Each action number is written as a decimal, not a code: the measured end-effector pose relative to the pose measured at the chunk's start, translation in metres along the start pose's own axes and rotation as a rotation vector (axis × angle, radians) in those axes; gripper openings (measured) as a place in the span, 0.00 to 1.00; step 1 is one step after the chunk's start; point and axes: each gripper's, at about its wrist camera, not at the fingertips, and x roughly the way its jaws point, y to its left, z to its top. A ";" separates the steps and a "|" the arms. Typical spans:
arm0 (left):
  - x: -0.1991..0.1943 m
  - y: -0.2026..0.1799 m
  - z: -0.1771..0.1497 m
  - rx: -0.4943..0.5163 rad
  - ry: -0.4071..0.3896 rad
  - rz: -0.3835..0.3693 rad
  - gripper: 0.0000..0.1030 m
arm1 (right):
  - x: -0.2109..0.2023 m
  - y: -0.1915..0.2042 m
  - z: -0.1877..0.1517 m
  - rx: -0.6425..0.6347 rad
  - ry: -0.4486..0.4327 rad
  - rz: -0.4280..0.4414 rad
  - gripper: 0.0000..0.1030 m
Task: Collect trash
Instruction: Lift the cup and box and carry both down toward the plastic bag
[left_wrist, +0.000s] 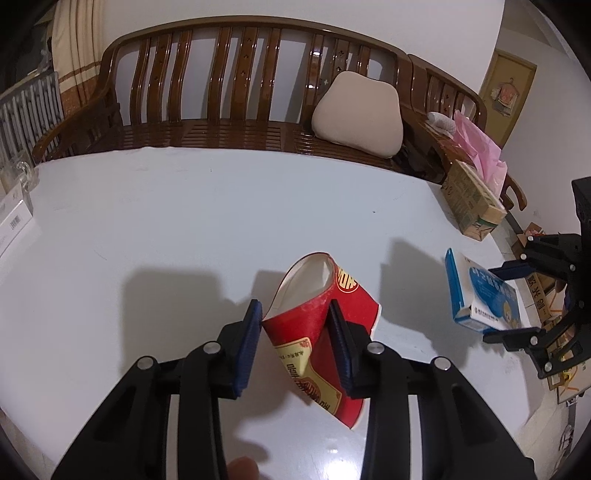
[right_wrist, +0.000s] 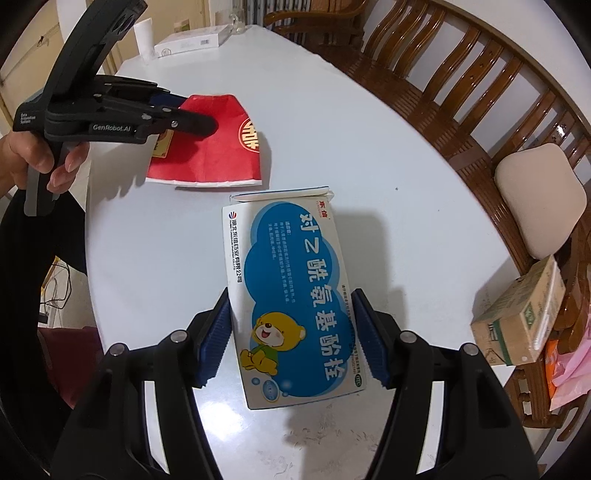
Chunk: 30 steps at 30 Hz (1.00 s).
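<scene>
The left gripper (left_wrist: 293, 332) pinches a flattened red paper cup (left_wrist: 325, 325), its blue pads pressed on both sides. The right gripper (right_wrist: 291, 336) clamps a blue-and-white medicine box (right_wrist: 291, 295) near the white table's (left_wrist: 184, 214) right edge. A wooden bench (left_wrist: 221, 92) with a beige cushion (left_wrist: 356, 114) runs along the far edge. A hand (right_wrist: 40, 155) grips the left tool's handle.

Likely home, wooden bench (left_wrist: 236, 92), cushion (left_wrist: 358, 114)

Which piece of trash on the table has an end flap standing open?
The blue and white medicine box between the right gripper fingers; the red paper cup is squashed, with no flap.
</scene>
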 end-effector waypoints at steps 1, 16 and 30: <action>-0.003 0.000 0.000 0.002 -0.002 0.001 0.35 | -0.005 0.001 0.000 0.001 -0.005 -0.007 0.59; -0.090 -0.016 -0.019 0.072 -0.038 0.001 0.35 | -0.097 0.048 0.003 -0.018 -0.128 -0.061 0.59; -0.171 -0.028 -0.091 0.146 -0.066 0.002 0.35 | -0.155 0.124 -0.011 -0.053 -0.196 -0.087 0.59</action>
